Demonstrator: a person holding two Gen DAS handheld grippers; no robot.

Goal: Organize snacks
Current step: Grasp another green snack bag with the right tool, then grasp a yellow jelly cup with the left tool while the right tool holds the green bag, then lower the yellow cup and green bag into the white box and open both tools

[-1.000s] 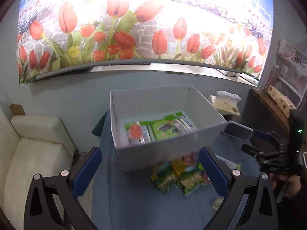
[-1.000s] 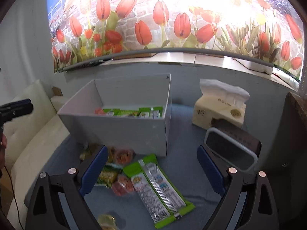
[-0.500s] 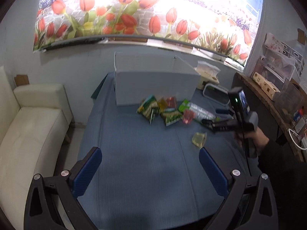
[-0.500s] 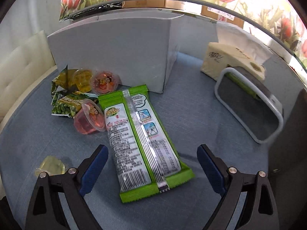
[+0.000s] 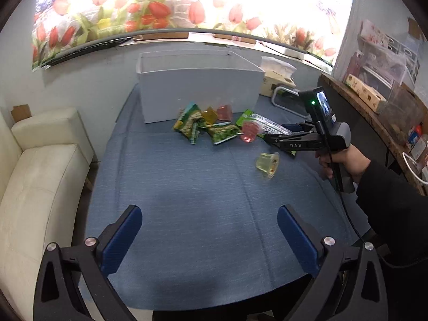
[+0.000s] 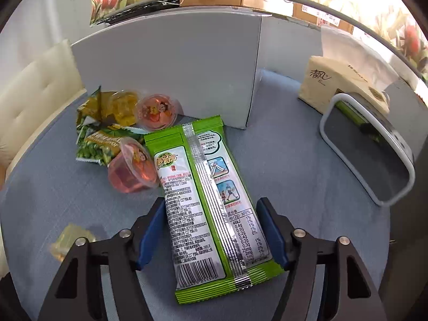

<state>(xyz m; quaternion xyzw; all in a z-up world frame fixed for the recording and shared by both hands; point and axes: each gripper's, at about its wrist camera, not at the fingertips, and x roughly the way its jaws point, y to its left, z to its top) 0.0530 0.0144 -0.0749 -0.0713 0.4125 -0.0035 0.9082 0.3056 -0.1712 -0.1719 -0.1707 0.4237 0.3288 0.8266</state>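
Right hand-held gripper (image 6: 211,234) closing around a green snack packet (image 6: 206,195) on the blue bench (image 5: 203,200).

The packet lies flat in front of the white box's (image 6: 171,64) right corner, its lower half between the closing blue pads, which look just short of its edges. Two red jelly cups (image 6: 133,169), a yellow cup (image 5: 267,163) and small green bags (image 5: 191,123) lie to its left. The left hand-held gripper (image 5: 210,238) hangs wide open and empty near the bench's front edge.

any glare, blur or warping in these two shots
Left wrist view: the tulip mural is blown out white near the top, the white box edges bow from fisheye, and the yellow jelly cup looks slightly smeared. Right wrist view: the green snack packet is sharp enough to show print, its silver seam glinting; corners vignette black.
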